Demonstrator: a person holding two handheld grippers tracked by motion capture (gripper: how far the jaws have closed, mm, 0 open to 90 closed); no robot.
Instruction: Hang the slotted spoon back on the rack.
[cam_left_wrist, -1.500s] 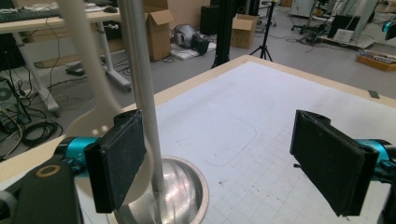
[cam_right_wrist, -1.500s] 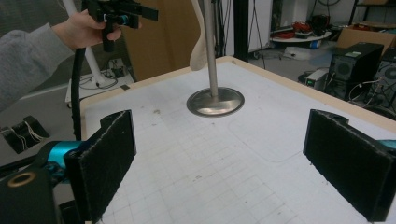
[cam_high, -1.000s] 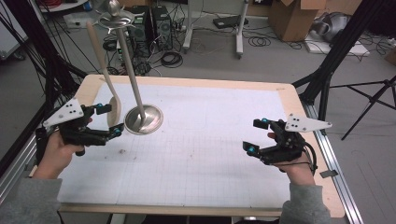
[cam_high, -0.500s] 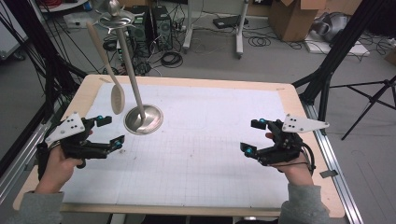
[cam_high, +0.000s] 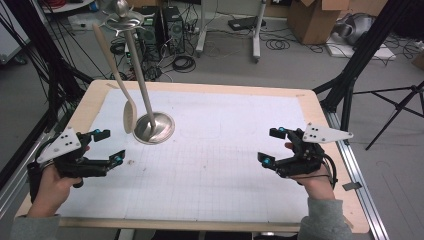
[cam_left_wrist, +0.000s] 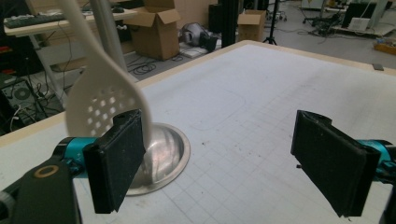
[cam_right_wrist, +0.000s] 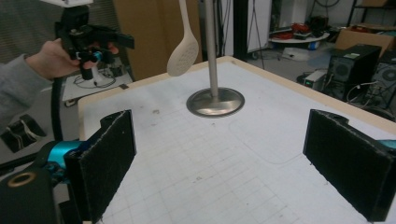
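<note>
Cream spoon: a pale perforated plastic spoon (cam_high: 129, 116) hung from the tall steel stand with a round dished base (cam_high: 154, 128), its bowl just ahead of the left gripper (cam_high: 109, 147) and beside the stand's base.
Left gripper: jaws wide apart, holding nothing, level above the white gridded mat (cam_high: 210, 165), hand low at the table's near left edge.
Right gripper (cam_high: 272, 146): jaws wide apart, empty, well apart from the stand, pointing inward.
Advice: judged best to keep the spoon hanging free and let its swing settle.

Cream perforated spoon (cam_high: 129, 116), silver stand (cam_high: 154, 128)
</note>
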